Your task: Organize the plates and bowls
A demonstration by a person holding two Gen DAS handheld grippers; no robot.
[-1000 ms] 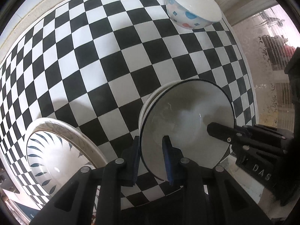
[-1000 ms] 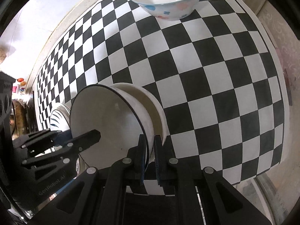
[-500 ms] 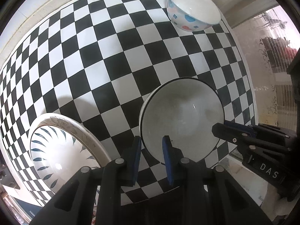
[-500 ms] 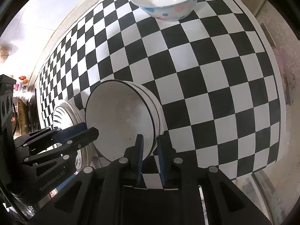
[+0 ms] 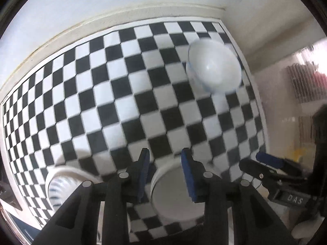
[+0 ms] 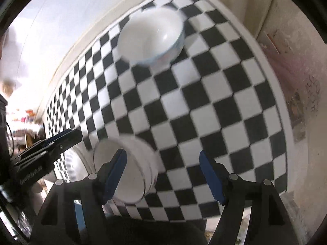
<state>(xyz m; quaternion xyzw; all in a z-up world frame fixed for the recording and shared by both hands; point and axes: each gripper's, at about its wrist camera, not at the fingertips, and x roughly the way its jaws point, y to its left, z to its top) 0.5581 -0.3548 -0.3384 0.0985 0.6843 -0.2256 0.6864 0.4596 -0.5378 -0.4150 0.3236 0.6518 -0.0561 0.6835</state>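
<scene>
Both views are motion-blurred. A stack of white dark-rimmed bowls (image 5: 171, 196) rests on the checkered cloth just below my left gripper (image 5: 165, 163), which is open and empty. In the right wrist view the stack (image 6: 130, 167) lies beside the left finger of my right gripper (image 6: 163, 163), which is wide open and empty. A white bowl with coloured dots (image 5: 214, 69) stands at the far right; it also shows in the right wrist view (image 6: 151, 36). A leaf-patterned plate (image 5: 67, 185) lies at the near left.
The black-and-white checkered cloth (image 5: 126, 94) covers the table up to the white wall (image 5: 122, 0). The table's right edge (image 6: 276, 94) borders a frosted pane. Each gripper shows in the other's view: right one (image 5: 271, 169), left one (image 6: 51, 145).
Both grippers have let go of the bowl stack, opened and pulled back and up. The stack now rests flat on the cloth. The views have tilted toward the wall.
</scene>
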